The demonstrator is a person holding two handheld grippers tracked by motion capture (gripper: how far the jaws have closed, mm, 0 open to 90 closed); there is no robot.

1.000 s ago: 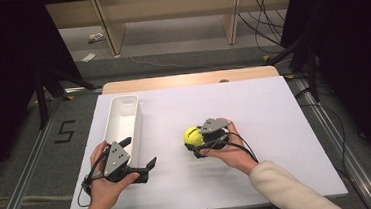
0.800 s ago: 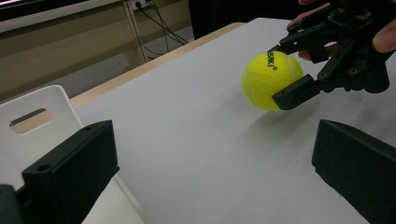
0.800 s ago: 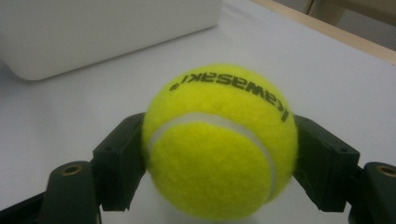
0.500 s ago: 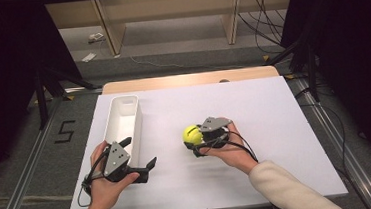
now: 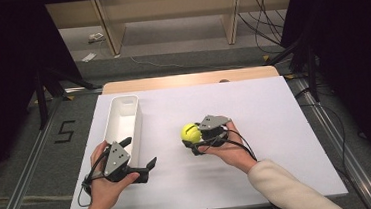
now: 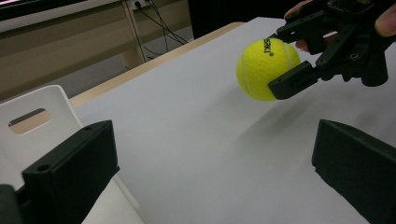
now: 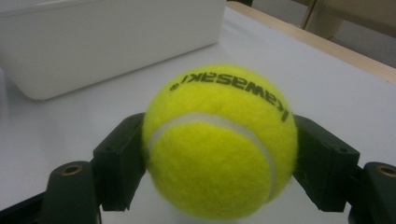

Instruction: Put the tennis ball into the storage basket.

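A yellow tennis ball (image 5: pixel 190 132) with black lettering sits near the middle of the white table top (image 5: pixel 275 127). My right gripper (image 5: pixel 192 138) is shut on it, one black jaw pressed on each side. In the right gripper view the ball (image 7: pixel 219 144) sits squeezed between the right gripper (image 7: pixel 219 161) jaws. Whether it touches the table I cannot tell. My left gripper (image 5: pixel 138 152) is held at the front left, open and holding nothing. In the left gripper view the left gripper (image 6: pixel 212 177) faces the ball (image 6: pixel 266 70), a good gap away.
A long white bin (image 5: pixel 124 119) lies along the table's left side, just beyond the left gripper, and looks empty; its end wall (image 7: pixel 93 42) stands behind the ball. A wooden edge (image 5: pixel 186 79) runs along the table's far side. Cables trail from both grippers.
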